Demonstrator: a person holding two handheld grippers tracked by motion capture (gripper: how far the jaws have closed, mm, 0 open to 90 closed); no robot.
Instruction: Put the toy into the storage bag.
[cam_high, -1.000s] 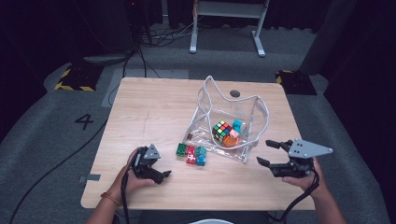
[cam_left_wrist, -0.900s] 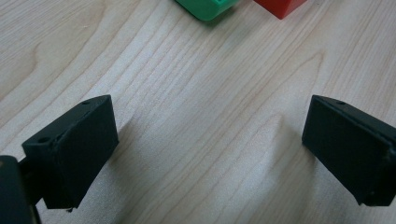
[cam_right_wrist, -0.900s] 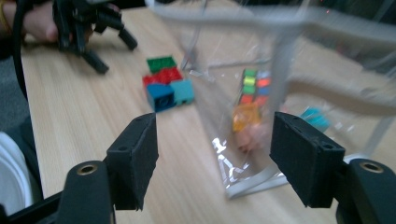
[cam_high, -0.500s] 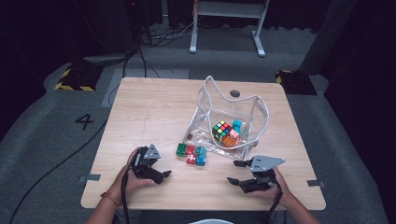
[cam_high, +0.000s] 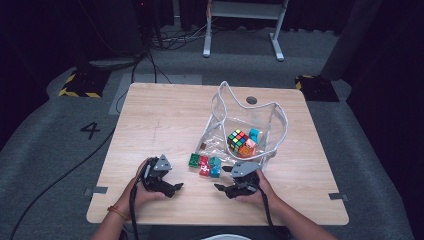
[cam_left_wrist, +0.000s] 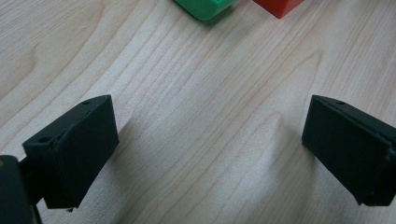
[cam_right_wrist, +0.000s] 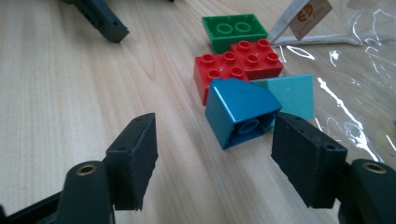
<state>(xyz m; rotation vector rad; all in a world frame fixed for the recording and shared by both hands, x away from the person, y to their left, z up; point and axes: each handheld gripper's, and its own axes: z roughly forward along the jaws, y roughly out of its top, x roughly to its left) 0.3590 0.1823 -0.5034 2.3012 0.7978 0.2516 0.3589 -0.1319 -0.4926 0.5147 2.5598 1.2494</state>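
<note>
**Brick liable to a skewed pinch**

Blue sloped brick (cam_right_wrist: 240, 114) first: lies tipped over at the near end of a small cluster, hollow underside facing the right gripper (cam_right_wrist: 217, 140), at the near middle of the table (cam_high: 165, 115) and just left of the clear bag's (cam_high: 270, 125) near corner. Touches the red bricks (cam_right_wrist: 233, 65) on its far side and a teal piece (cam_right_wrist: 294, 95) on its right, with a green brick (cam_right_wrist: 233, 29) farther off.

Right gripper: jaws spread wide, nothing between the pads, brick just ahead and sitting off-centre, much closer to the right jaw than to the left.

Risks, as a judgement:
- Closing from here could catch the slanted face (no flat surface for one pad), so could squirt the brick out sideways or twist it.
- Pushing forward off-centre could shove the brick into the red bricks and scatter the cluster.
- Could trap the teal piece as well, being flush against the target.
- Could snag the bag's crinkled film beside the right jaw and drag the bag, with the puzzle cube (cam_high: 237, 140) inside.

Left gripper (cam_high: 175, 187): parked low over bare wood left of the cluster, jaws wide apart and empty (far enough away to stay clear).
</note>
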